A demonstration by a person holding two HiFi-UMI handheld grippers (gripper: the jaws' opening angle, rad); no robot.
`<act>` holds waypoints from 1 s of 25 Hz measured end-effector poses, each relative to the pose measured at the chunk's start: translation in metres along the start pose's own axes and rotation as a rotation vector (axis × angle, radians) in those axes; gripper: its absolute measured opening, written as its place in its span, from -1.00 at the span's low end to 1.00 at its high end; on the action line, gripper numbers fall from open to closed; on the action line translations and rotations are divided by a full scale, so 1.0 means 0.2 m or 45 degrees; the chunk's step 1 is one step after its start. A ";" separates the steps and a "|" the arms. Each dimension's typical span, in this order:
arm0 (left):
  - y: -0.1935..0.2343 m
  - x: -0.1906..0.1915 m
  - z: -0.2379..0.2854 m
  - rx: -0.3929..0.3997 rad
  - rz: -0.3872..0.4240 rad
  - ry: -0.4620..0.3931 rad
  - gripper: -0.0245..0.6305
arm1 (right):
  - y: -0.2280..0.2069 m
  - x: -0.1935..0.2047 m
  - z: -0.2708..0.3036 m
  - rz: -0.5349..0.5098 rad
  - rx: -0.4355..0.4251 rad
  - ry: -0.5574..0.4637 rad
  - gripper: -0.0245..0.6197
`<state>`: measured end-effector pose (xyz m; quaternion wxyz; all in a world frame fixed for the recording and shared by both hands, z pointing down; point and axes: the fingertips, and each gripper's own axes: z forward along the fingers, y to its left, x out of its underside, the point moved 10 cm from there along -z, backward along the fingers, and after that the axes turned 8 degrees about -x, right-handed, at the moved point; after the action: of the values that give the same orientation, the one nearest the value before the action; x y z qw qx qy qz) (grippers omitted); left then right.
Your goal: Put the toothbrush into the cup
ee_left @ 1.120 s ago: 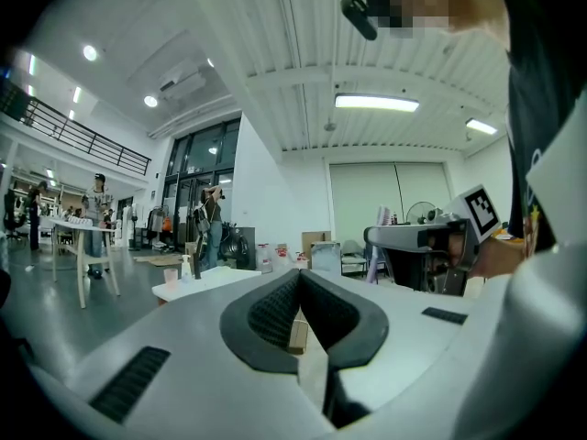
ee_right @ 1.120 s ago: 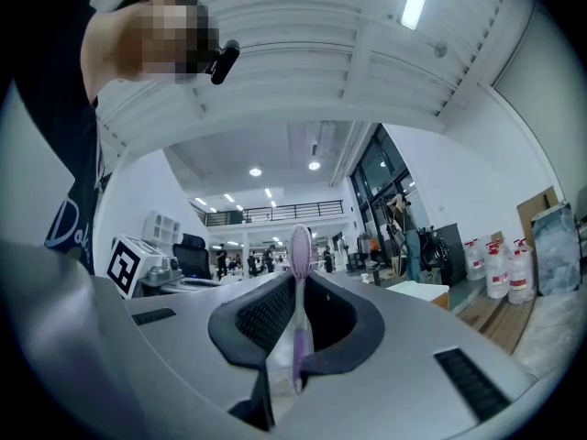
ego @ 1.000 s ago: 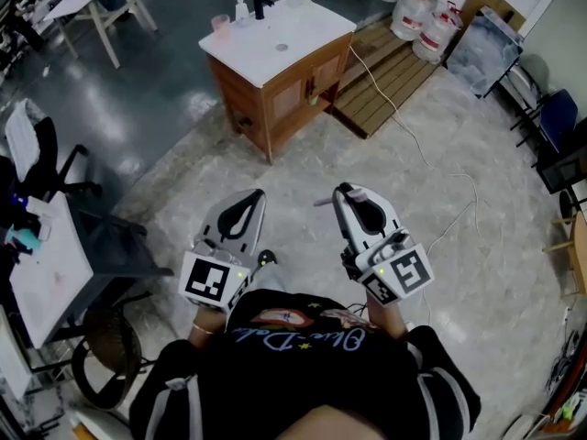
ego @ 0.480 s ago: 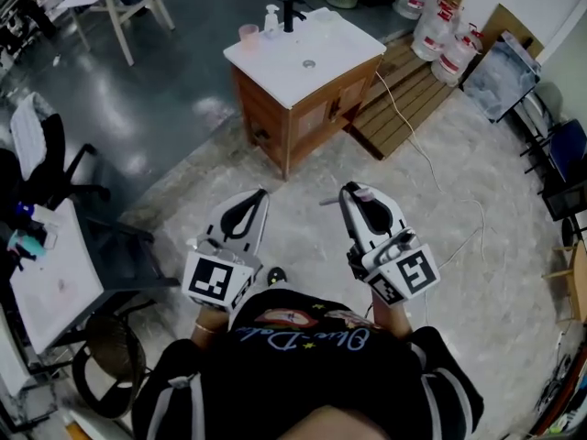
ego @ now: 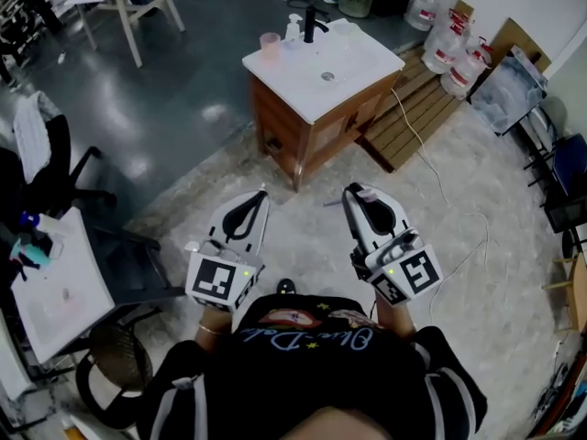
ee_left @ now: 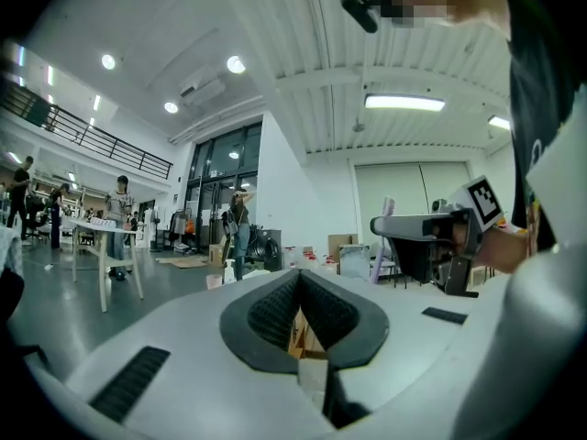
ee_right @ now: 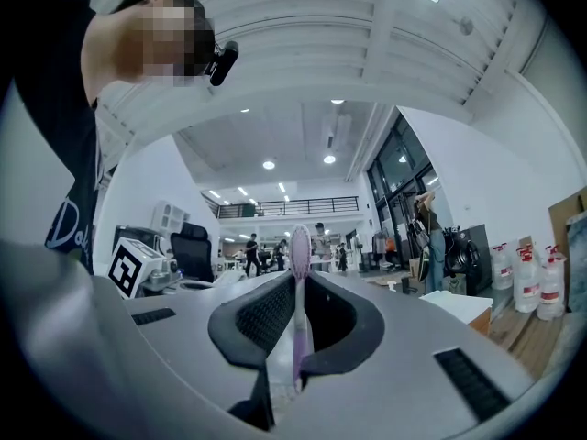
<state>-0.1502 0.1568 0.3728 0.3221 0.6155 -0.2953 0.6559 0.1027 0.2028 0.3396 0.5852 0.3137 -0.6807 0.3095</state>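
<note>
Clamping toothbrush (ee_right: 300,246): right gripper (ee_right: 298,282), own view.

glossy white sink top (ego: 341,71), wooden cabinet (ego: 312,131)

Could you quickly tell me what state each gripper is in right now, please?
Left gripper: closed, nothing between its jaws.
Right gripper: closed on the toothbrush, which sticks out past its jaws.
</note>
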 end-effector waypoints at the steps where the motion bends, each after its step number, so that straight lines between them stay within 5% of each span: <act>1: 0.02 0.00 0.00 -0.002 -0.004 -0.005 -0.93 | 0.00 0.00 0.02 0.000 0.000 0.005 -0.85; 10: 0.13 0.04 0.04 -0.055 -0.029 0.008 -0.93 | -0.09 0.03 0.17 0.019 -0.028 0.011 -0.85; 25: 0.41 0.03 0.36 -0.317 -0.030 0.036 -0.93 | -0.57 0.11 0.71 0.090 -0.235 -0.016 -0.85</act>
<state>-0.1694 0.0501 0.3837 0.4080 0.5648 -0.3626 0.6190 0.1039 0.0204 0.3505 0.5959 0.2362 -0.7207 0.2638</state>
